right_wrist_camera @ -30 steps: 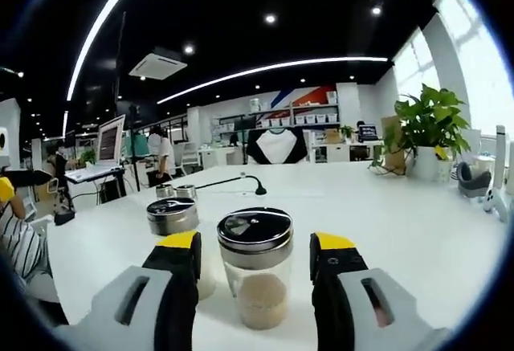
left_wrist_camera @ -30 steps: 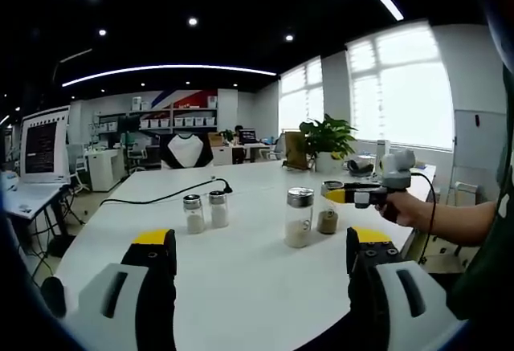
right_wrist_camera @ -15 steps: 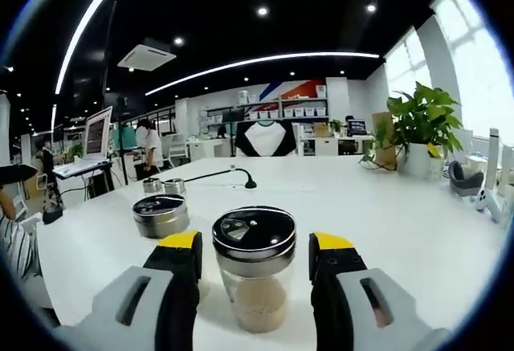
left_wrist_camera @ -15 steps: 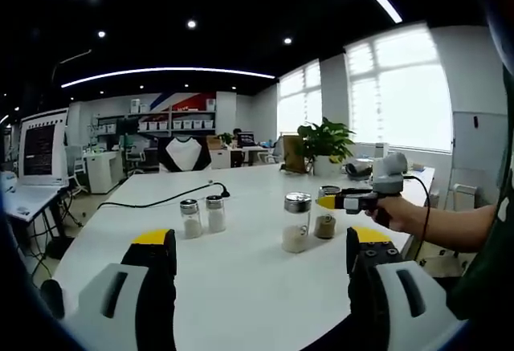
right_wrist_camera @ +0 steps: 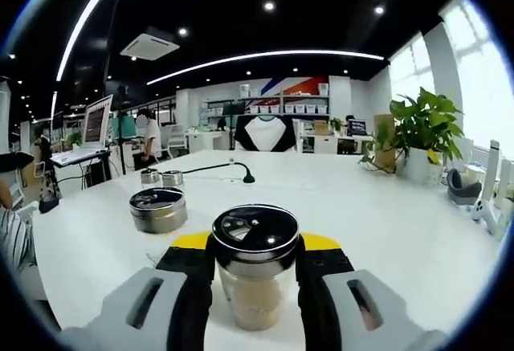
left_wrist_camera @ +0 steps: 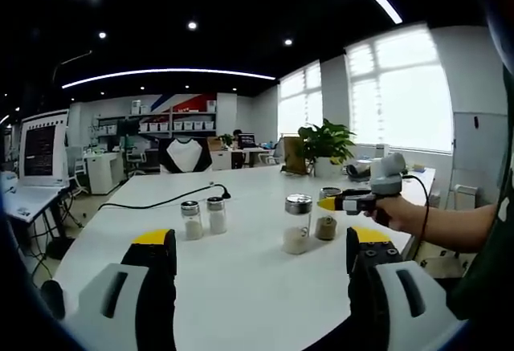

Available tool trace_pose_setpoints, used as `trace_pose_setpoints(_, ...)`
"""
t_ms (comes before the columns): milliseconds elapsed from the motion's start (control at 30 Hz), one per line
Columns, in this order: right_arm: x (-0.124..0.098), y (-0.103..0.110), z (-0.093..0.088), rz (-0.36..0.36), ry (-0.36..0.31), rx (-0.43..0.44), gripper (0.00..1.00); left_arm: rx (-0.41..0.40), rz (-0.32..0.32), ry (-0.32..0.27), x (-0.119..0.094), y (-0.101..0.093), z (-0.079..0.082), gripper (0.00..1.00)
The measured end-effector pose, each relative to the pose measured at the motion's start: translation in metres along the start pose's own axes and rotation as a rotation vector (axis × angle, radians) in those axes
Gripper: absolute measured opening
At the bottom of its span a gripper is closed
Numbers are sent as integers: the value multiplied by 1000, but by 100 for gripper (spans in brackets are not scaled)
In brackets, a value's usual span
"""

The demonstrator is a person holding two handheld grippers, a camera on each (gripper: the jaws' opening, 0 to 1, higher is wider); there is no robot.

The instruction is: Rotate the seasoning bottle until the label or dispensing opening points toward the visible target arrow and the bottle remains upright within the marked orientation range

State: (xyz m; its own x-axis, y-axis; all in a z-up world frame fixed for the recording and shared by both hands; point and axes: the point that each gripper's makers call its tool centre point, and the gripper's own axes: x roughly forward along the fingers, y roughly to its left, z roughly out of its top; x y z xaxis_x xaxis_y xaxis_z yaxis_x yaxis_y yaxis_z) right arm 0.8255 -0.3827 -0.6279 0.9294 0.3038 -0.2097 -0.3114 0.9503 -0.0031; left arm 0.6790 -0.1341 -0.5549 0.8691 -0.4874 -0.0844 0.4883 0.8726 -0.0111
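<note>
1. In the left gripper view, we see our left gripper (left_wrist_camera: 263, 267) spread wide with nothing between its jaws, hanging over the near edge of the white desk (left_wrist_camera: 241, 279).
2. Further in on the desk stand two small shakers (left_wrist_camera: 202, 218) side by side, with a black cable (left_wrist_camera: 161, 198) running behind them.
3. Right of those stands a taller bottle with pale contents (left_wrist_camera: 296, 224), and just beside it the seasoning bottle (left_wrist_camera: 327, 214), upright, with the right gripper (left_wrist_camera: 336, 202) around its top.
4. In the right gripper view, the right gripper's jaws press against both sides of the seasoning bottle's glass body, below its metal lid (right_wrist_camera: 255, 234); brown seasoning fills its lower part.
5. Around us lies an open office: a monitor (left_wrist_camera: 42, 146) at left, shelves at the back, a potted plant (left_wrist_camera: 325, 146) near bright windows at right.
</note>
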Motion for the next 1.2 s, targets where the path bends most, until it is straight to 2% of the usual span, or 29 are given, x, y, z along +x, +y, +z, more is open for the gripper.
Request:
trace_pose_setpoints(433, -1, 1, 0, 15, 11, -10, 38, -1, 0, 2, -1, -3, 0, 92)
trace_pose_setpoints(1200, -1, 4, 0, 87, 20, -29, 38, 8, -10, -1, 1, -5, 2, 92)
